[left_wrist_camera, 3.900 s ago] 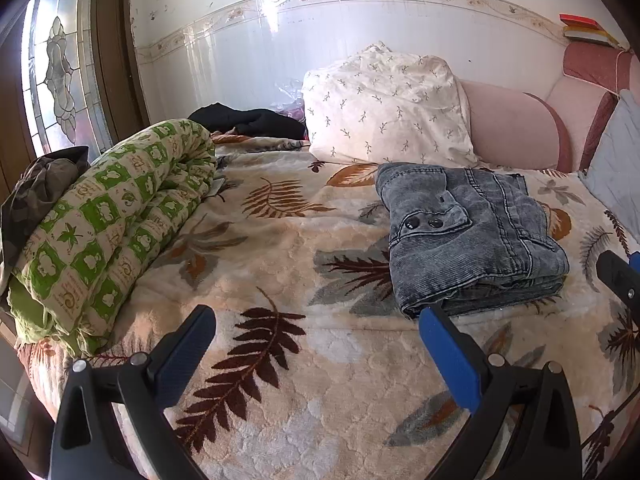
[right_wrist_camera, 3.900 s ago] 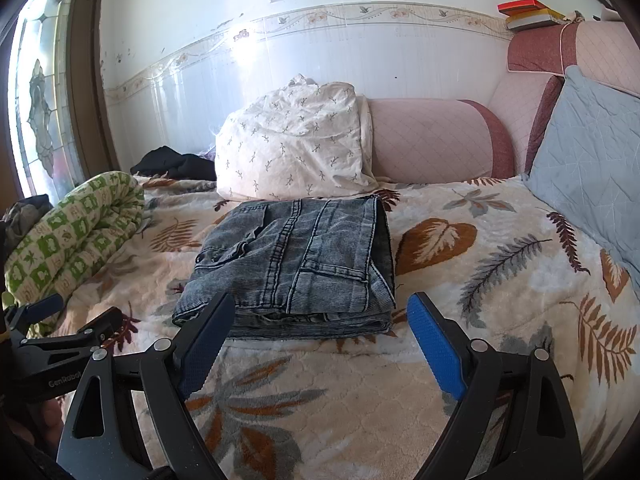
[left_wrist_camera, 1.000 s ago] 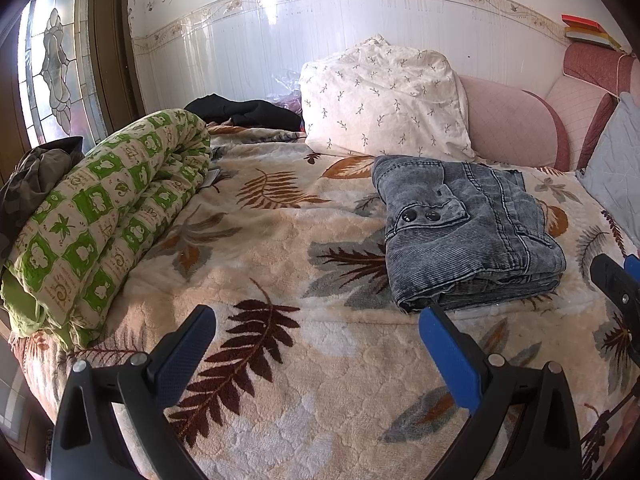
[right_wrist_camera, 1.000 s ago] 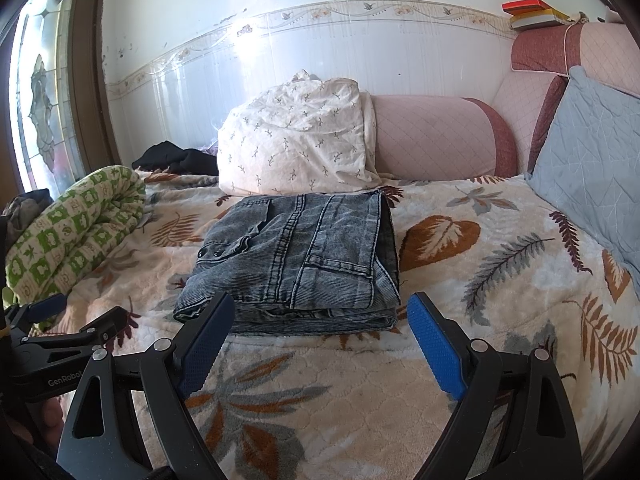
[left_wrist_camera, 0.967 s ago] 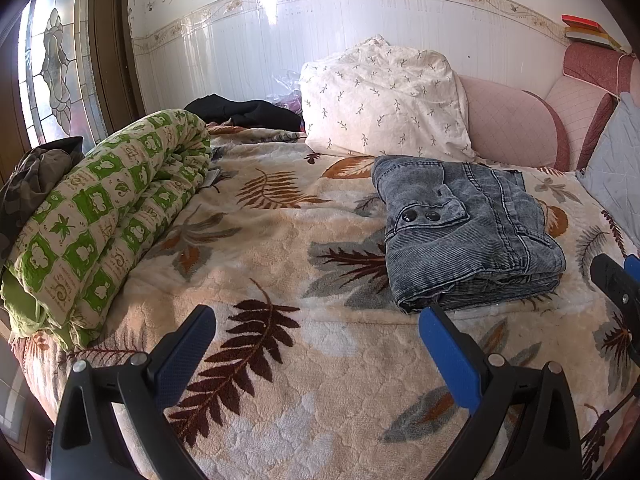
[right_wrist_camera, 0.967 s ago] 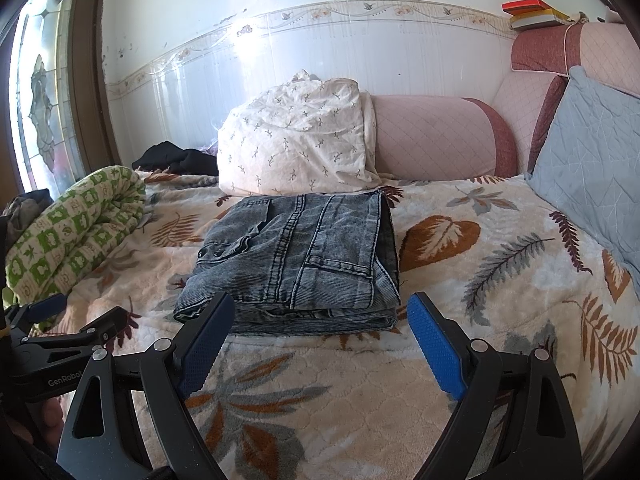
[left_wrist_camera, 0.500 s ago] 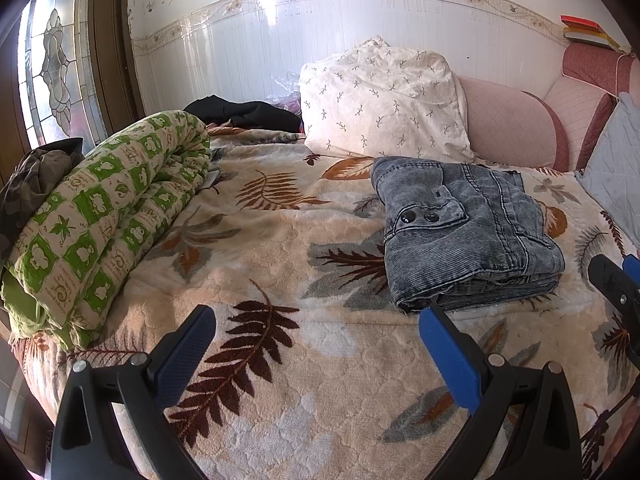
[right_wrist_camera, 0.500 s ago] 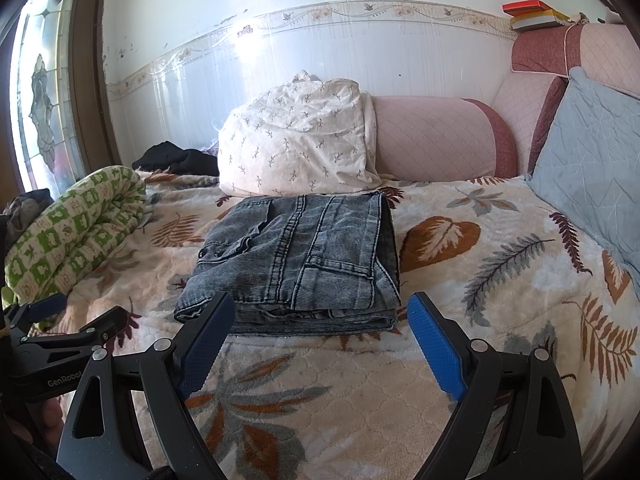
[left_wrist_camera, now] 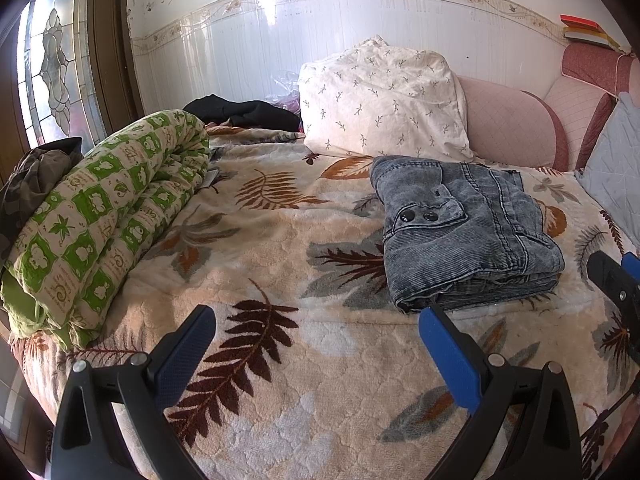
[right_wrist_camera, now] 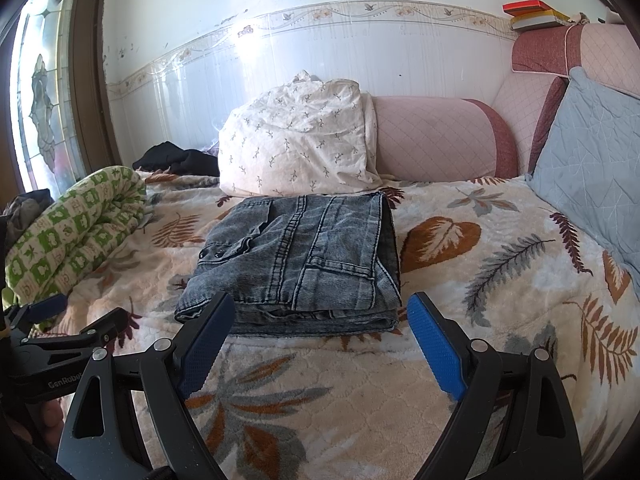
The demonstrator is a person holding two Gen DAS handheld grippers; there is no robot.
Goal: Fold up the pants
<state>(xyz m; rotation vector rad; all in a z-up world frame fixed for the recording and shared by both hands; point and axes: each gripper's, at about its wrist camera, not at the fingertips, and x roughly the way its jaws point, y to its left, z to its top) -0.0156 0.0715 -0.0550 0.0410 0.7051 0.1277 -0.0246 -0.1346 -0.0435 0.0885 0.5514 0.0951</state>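
Note:
The grey denim pants [left_wrist_camera: 464, 232] lie folded in a neat rectangular stack on the leaf-patterned blanket [left_wrist_camera: 280, 240]; they also show in the right wrist view [right_wrist_camera: 304, 260]. My left gripper [left_wrist_camera: 316, 320] is open and empty, held above the blanket to the near left of the pants. My right gripper [right_wrist_camera: 320, 312] is open and empty, just in front of the stack's near edge, not touching it. The right gripper's tip shows at the right edge of the left wrist view [left_wrist_camera: 616, 280].
A rolled green-and-white quilt [left_wrist_camera: 100, 220] lies along the bed's left side. A white patterned pillow [left_wrist_camera: 380, 100] and pink headboard cushions [right_wrist_camera: 436, 140] are behind the pants. A blue-grey cushion [right_wrist_camera: 592, 152] leans at the right. Dark clothes [left_wrist_camera: 244, 112] lie at the back left.
Nothing has visibly changed beyond a slight drift of both cameras. The pants lie still and both grippers stay open.

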